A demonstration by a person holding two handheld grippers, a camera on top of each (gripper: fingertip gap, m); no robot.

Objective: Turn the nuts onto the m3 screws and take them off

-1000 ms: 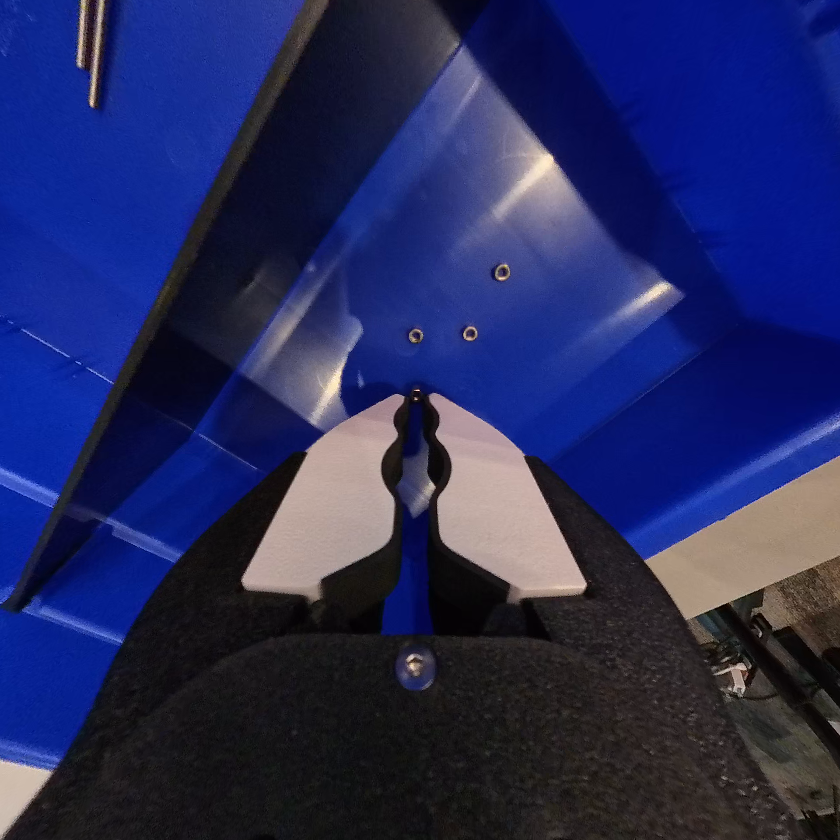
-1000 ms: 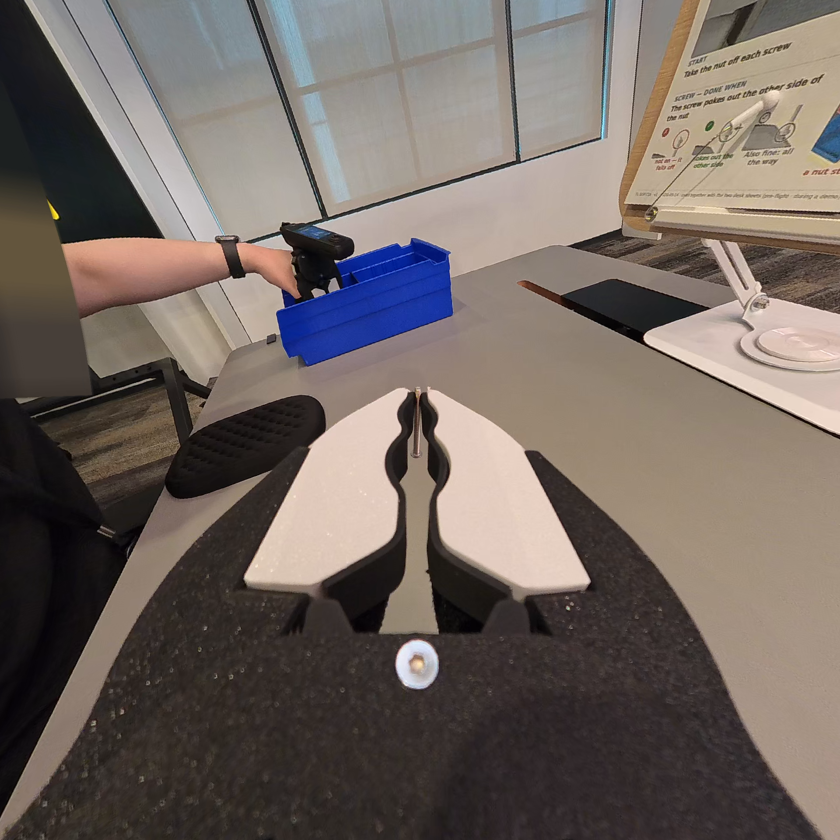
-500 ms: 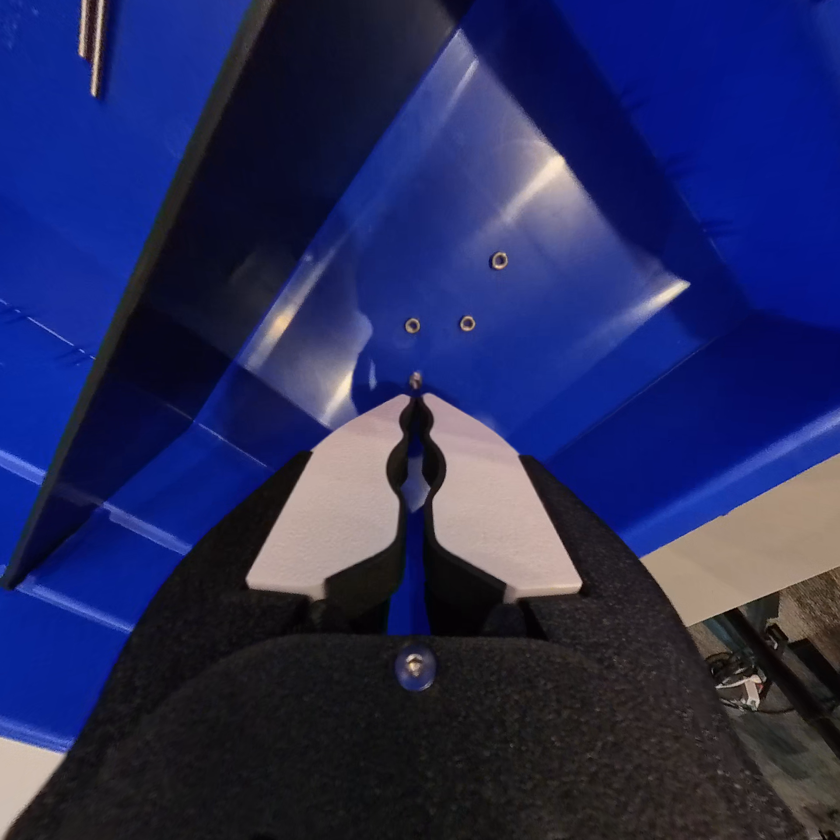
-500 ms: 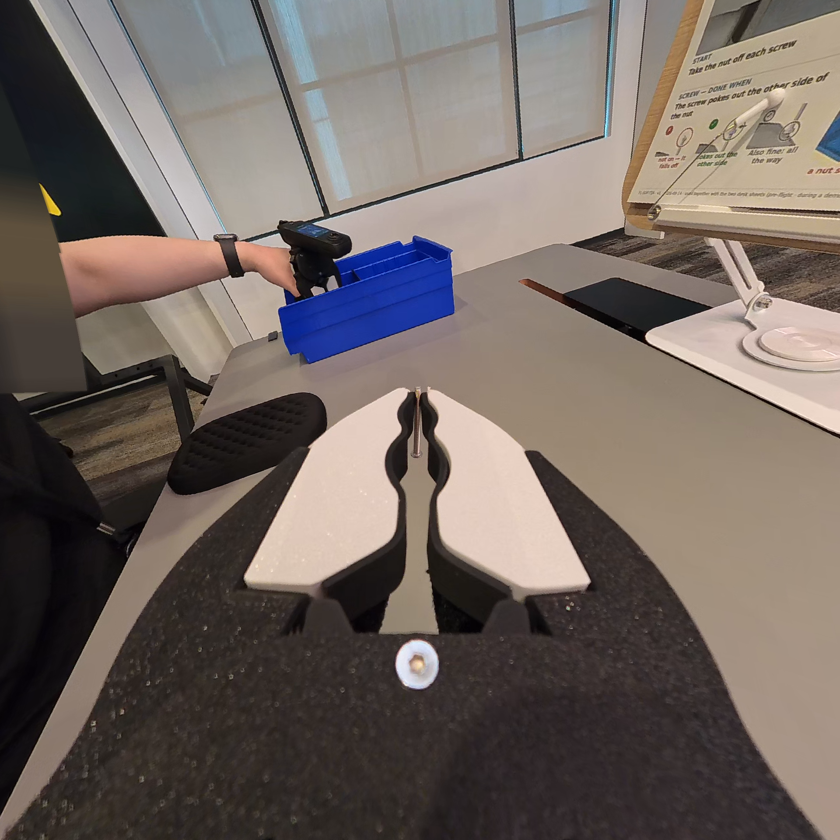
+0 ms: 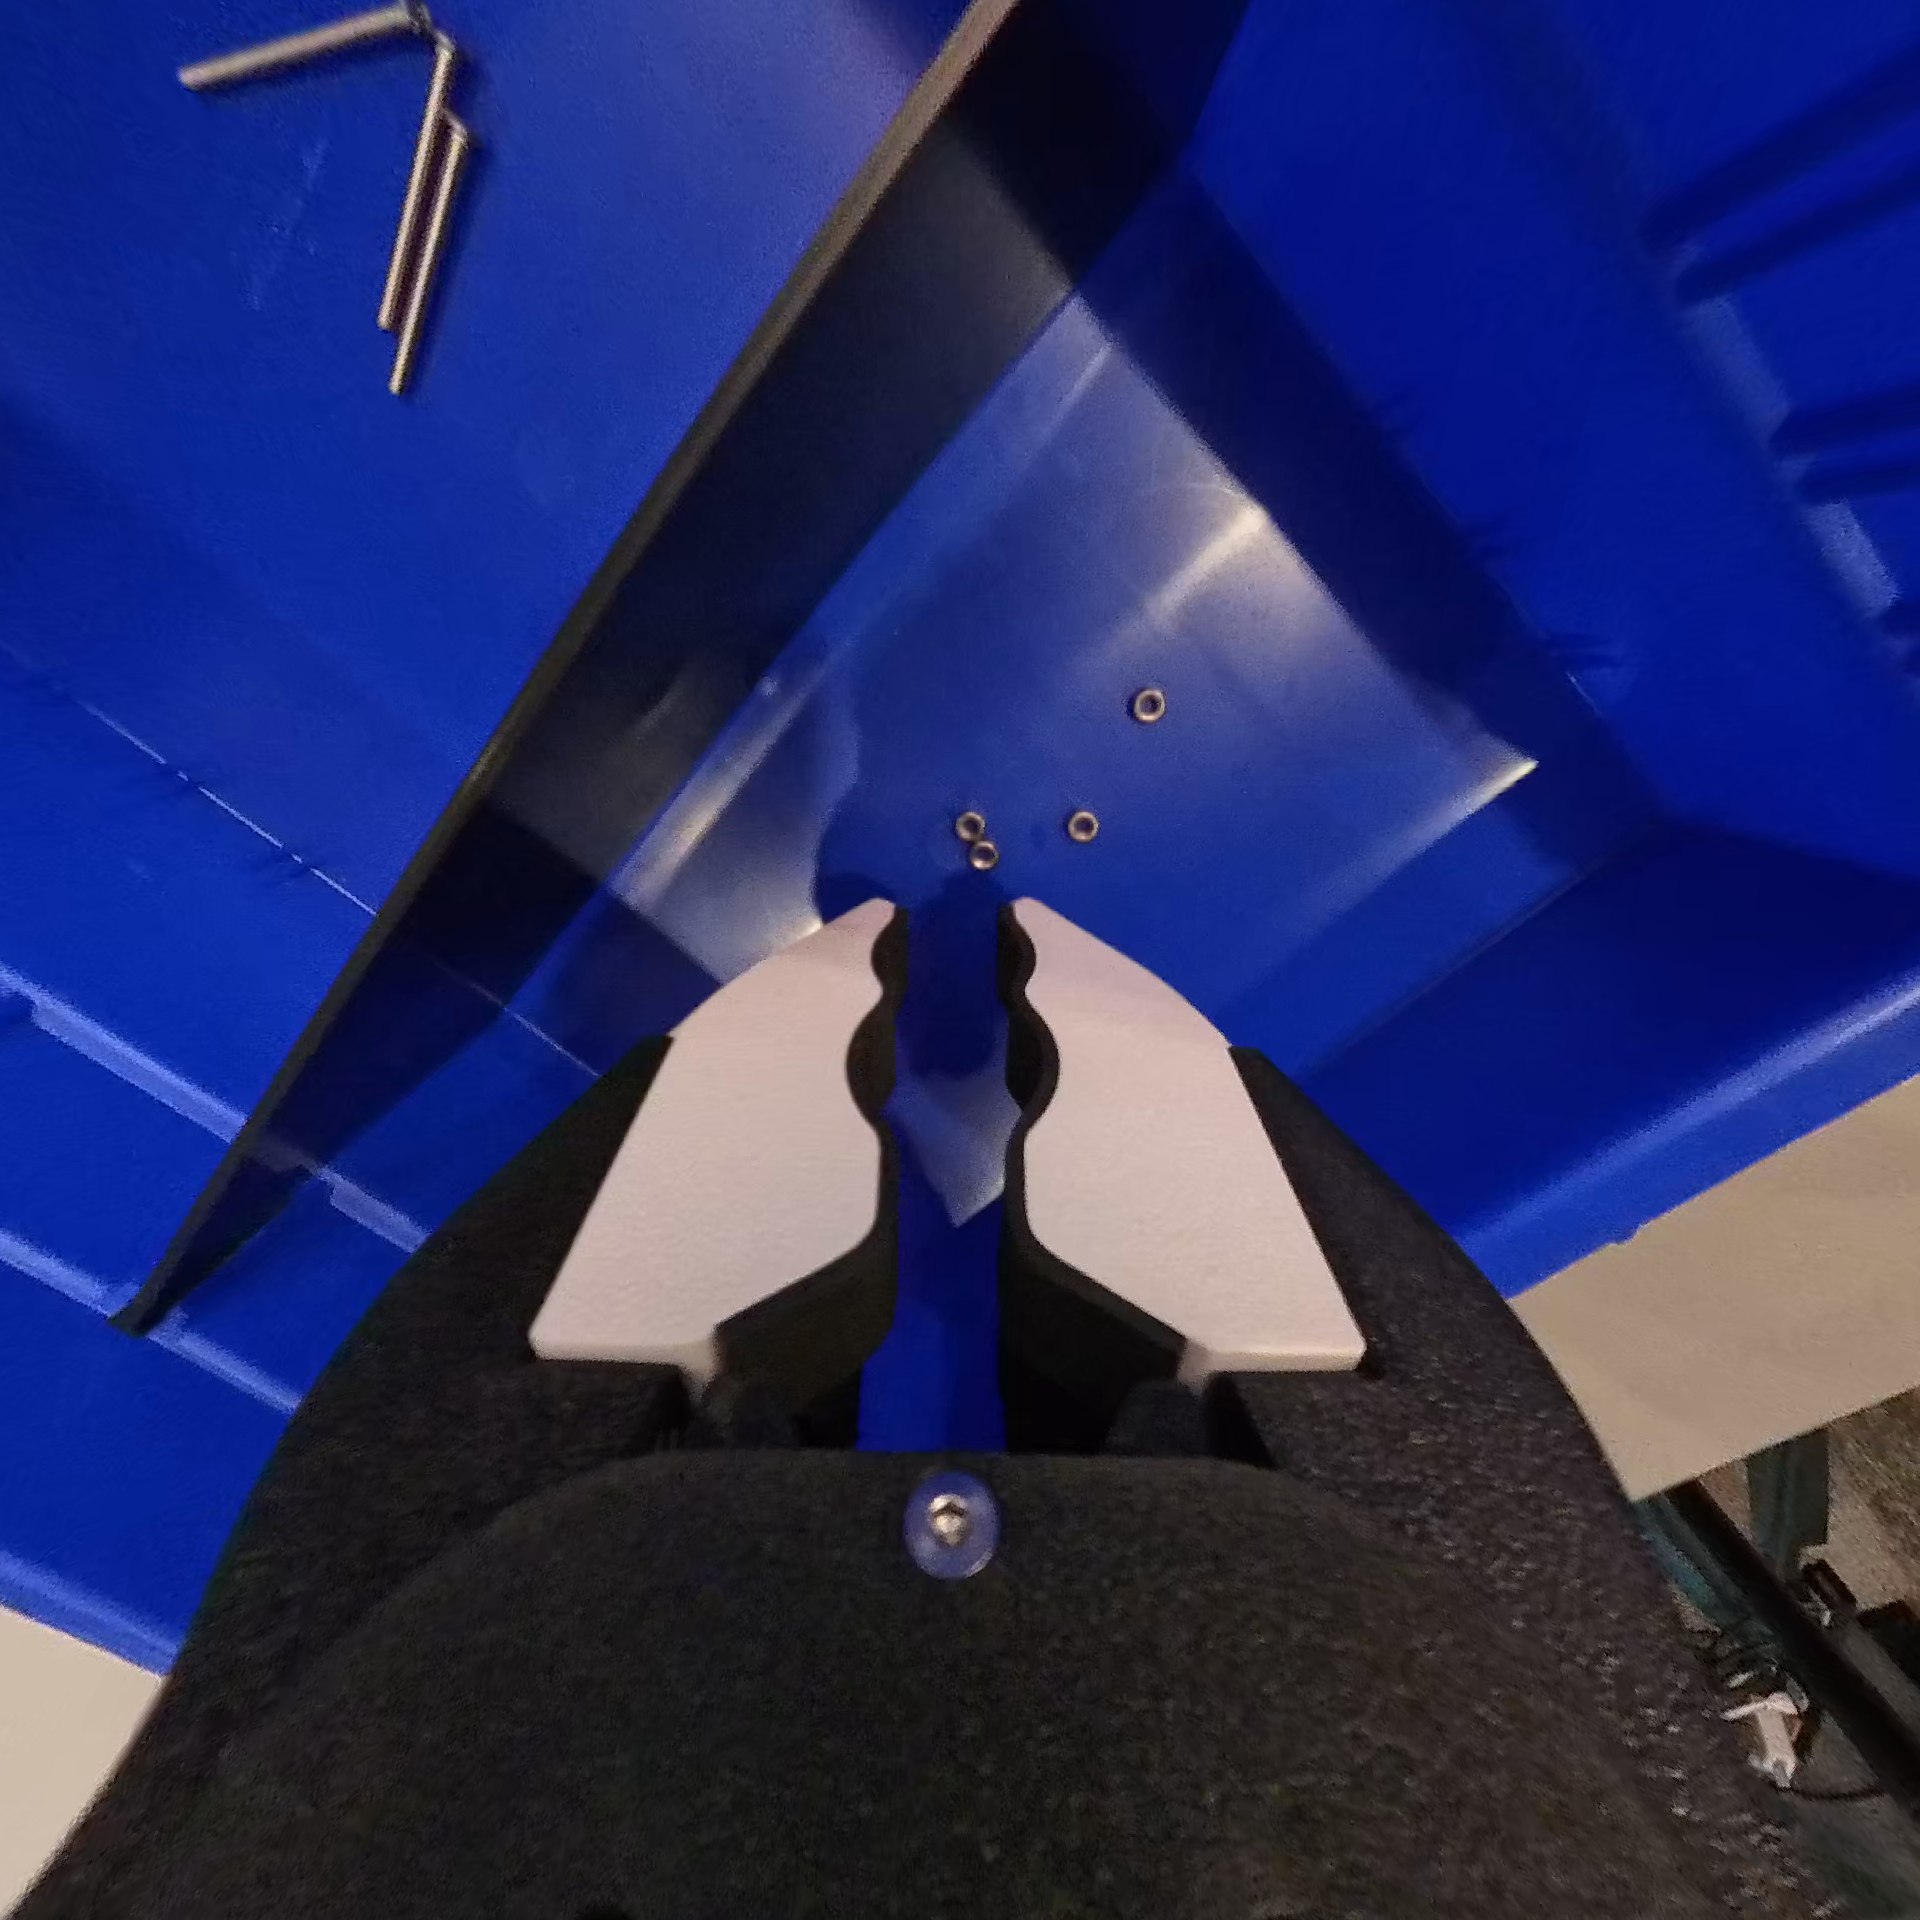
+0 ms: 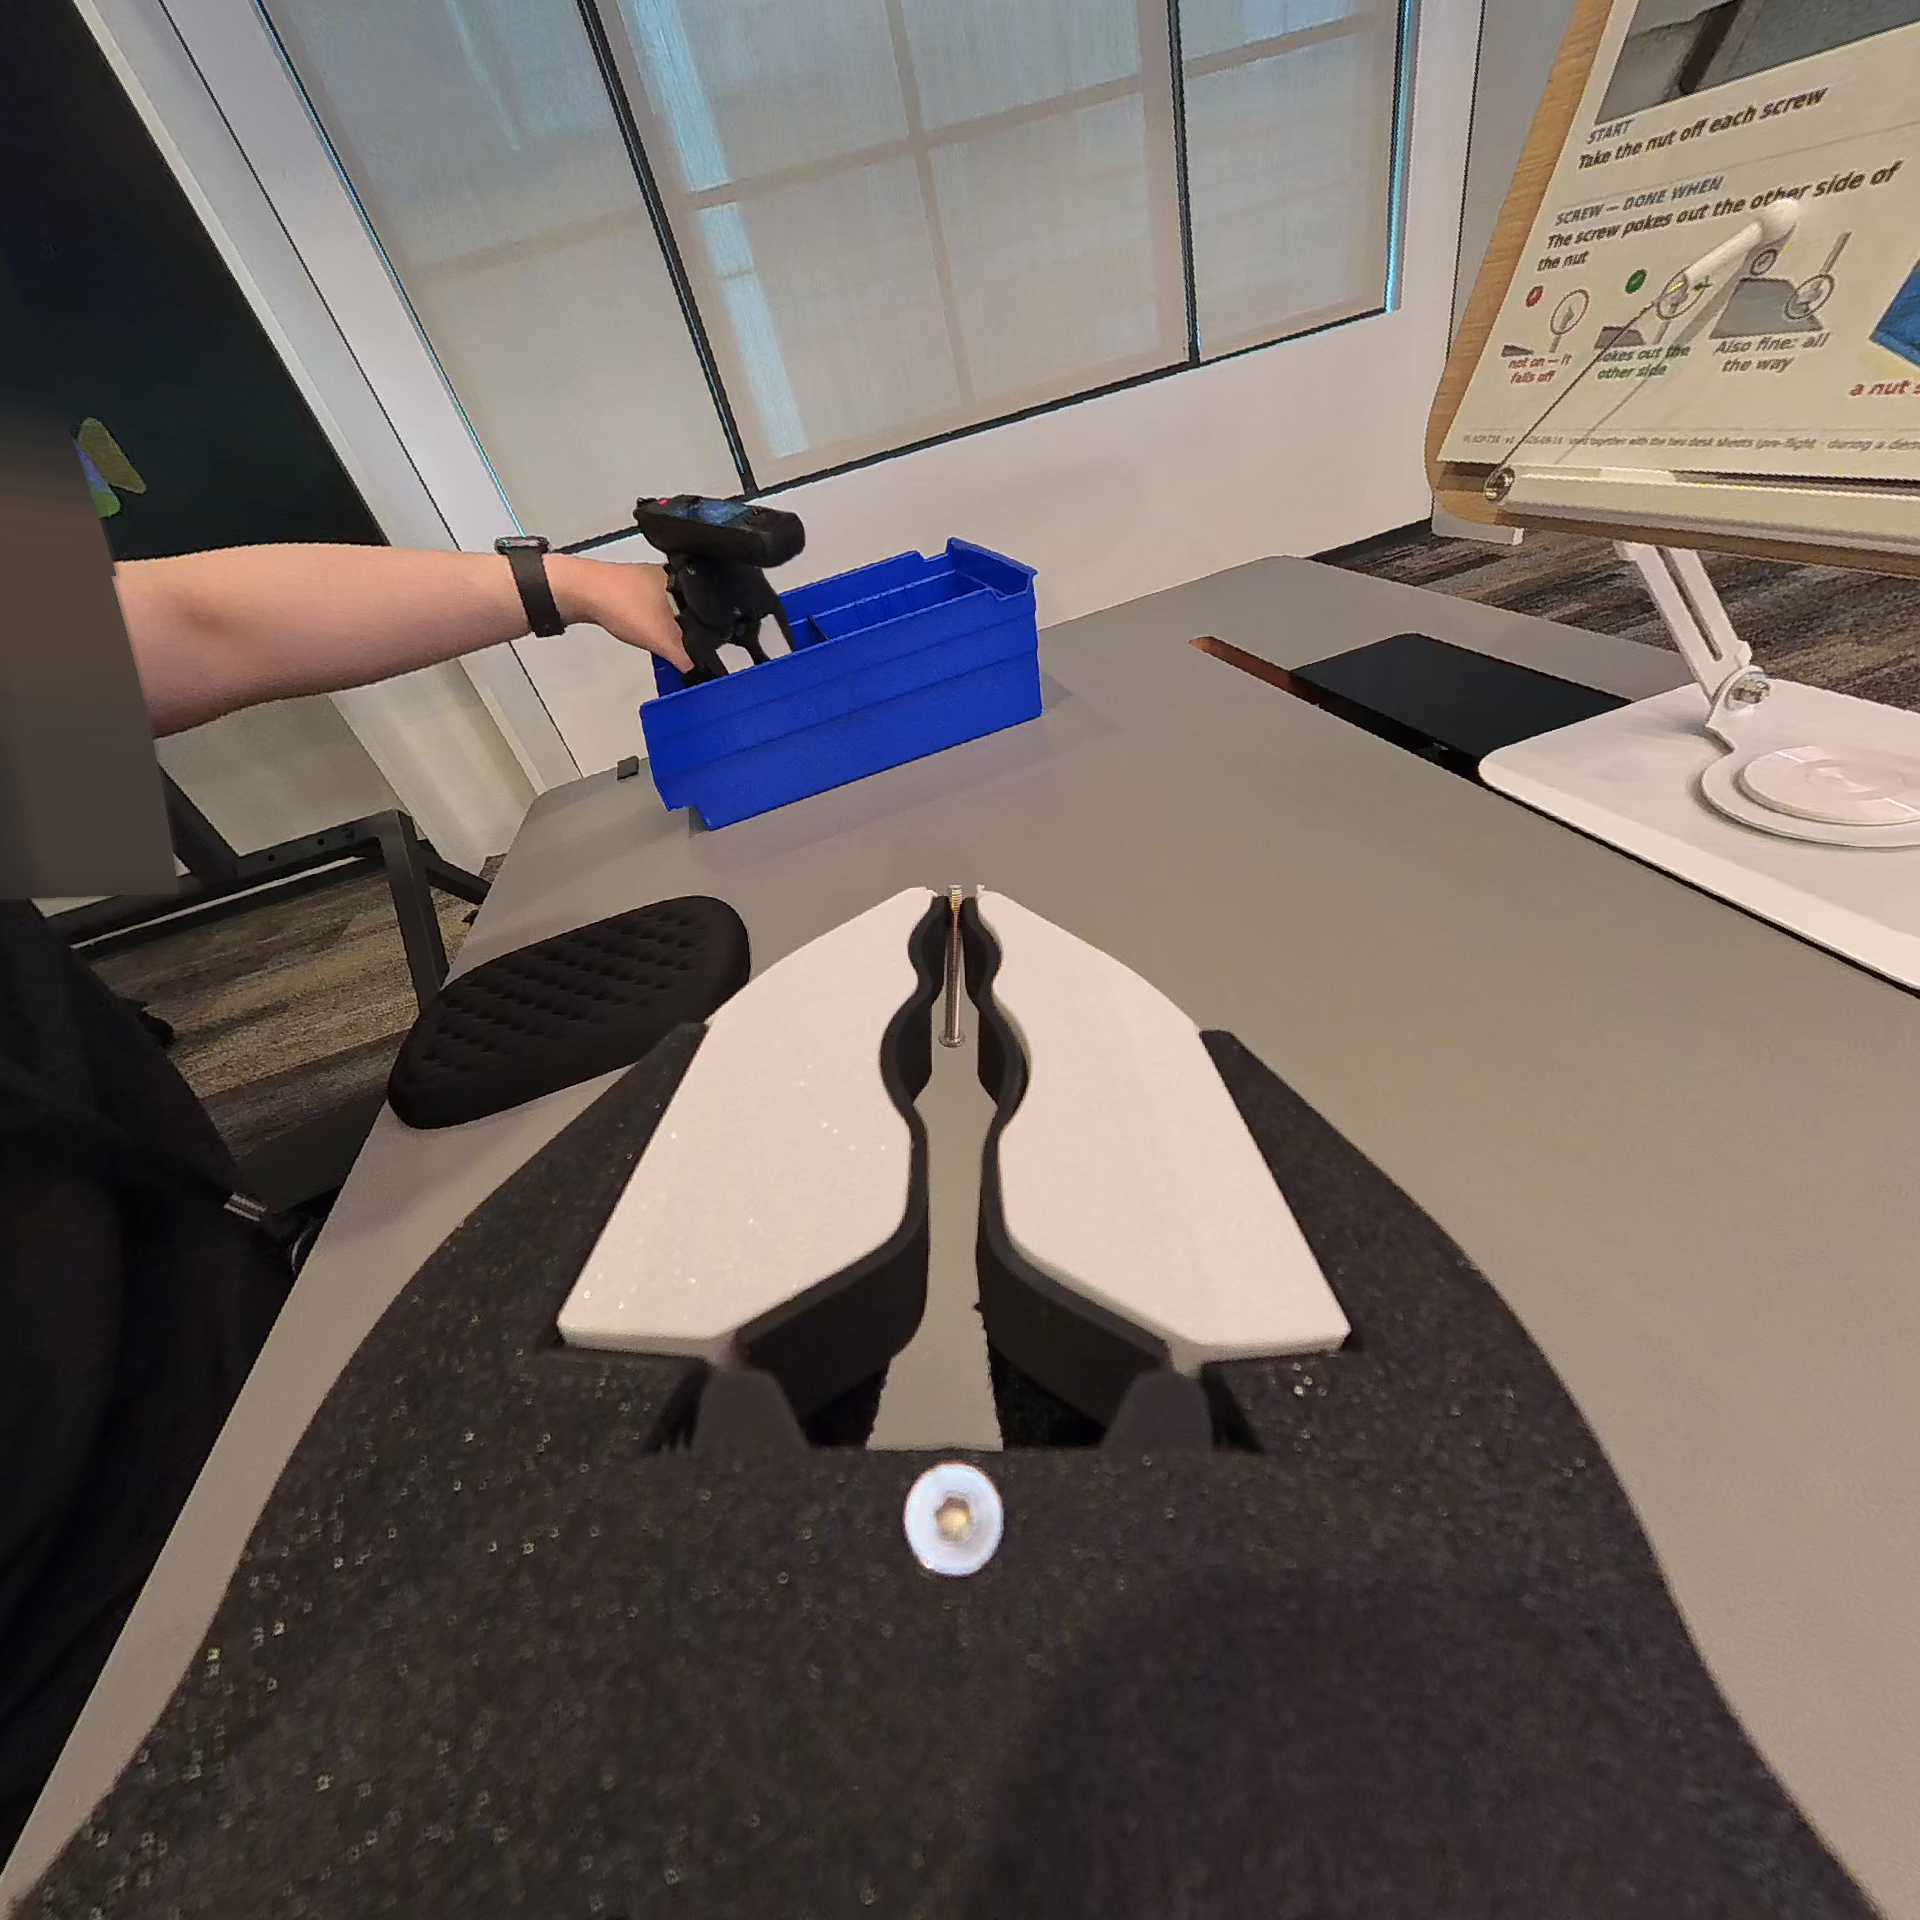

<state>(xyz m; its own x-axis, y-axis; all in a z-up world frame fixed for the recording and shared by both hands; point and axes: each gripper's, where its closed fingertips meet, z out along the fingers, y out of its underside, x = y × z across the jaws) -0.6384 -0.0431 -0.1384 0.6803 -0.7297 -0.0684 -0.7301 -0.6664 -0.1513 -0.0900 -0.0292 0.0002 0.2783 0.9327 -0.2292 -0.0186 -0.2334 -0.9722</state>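
My left gripper [image 5: 951, 909] is slightly open and empty, held over a compartment of the blue bin [image 5: 1558, 312]. Several small steel nuts lie on the bin floor just past its tips; the nearest nut [image 5: 983, 855] touches another nut [image 5: 969, 824]. Loose long screws [image 5: 416, 208] lie in the compartment beyond the black divider [image 5: 665, 623]. My right gripper [image 6: 953, 899] is shut on a thin M3 screw [image 6: 951, 971] that runs lengthwise between its fingers, above the grey table [image 6: 1299, 935]. The right wrist view shows the bin [image 6: 842, 696] at the table's far left with the left gripper [image 6: 727, 592] in it.
A white stand base [image 6: 1714, 821] carrying an instruction board [image 6: 1714, 260] is at the right. A black flat pad [image 6: 1455, 691] lies beside it. A black chair armrest [image 6: 571, 1008] sits off the table's left edge. A person's forearm [image 6: 343, 623] reaches to the bin. There is about 55 centimeters between the tips of the two grippers.
My left gripper has opened and the nut it pinched at its tips now lies on the bin floor beside another nut. The right gripper still holds the screw and has barely moved.
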